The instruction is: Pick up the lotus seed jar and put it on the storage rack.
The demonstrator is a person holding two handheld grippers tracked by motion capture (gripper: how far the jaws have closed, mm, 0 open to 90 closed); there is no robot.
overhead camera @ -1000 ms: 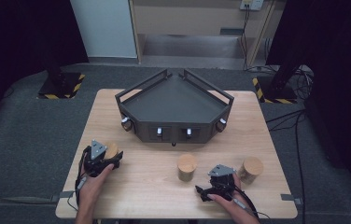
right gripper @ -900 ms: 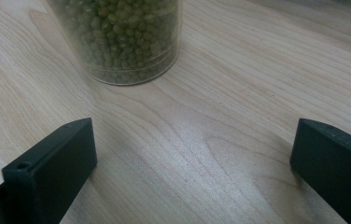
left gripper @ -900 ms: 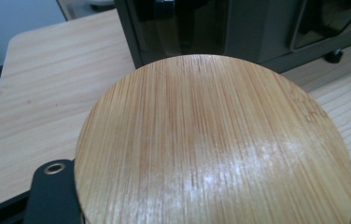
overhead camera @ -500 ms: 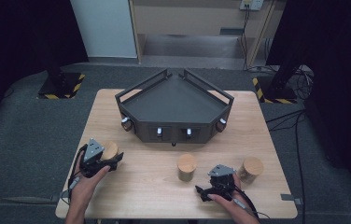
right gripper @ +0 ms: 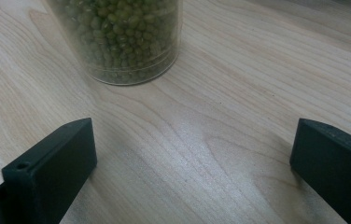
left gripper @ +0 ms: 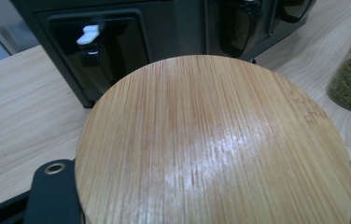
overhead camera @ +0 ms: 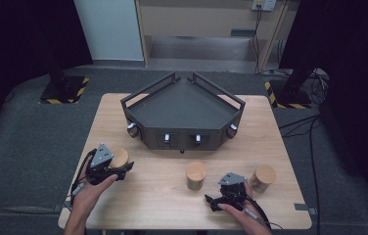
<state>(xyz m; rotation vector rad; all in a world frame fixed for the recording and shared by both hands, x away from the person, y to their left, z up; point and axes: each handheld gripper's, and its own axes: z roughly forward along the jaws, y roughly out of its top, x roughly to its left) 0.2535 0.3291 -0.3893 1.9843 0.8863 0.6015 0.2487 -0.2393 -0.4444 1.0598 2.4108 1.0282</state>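
Left gripper [overhead camera: 116,169], lower left of the high view: clamped on a round bamboo-lidded jar [overhead camera: 119,157]. Right gripper [overhead camera: 219,197], lower right: jaws spread wide over bare wooden table [overhead camera: 162,196], a glass jar of green beans [right gripper: 122,37] just ahead.

Overhead light falls evenly on the table [overhead camera: 172,196] in the high view; the surround goes near black, the room behind is dim. Shadows under things are soft and short. The high view is a bit soft, with low detail. Through my left gripper view, a broad white glare patch sits on the bamboo lid [left gripper: 211,144], grain sharp, the dark tray [left gripper: 117,42] behind slightly blurred. Through my right gripper view, pale sheen lies on the wood between my jaws, the jar of green beans [right gripper: 122,37] is mildly soft, and the jaws cast faint shadows.
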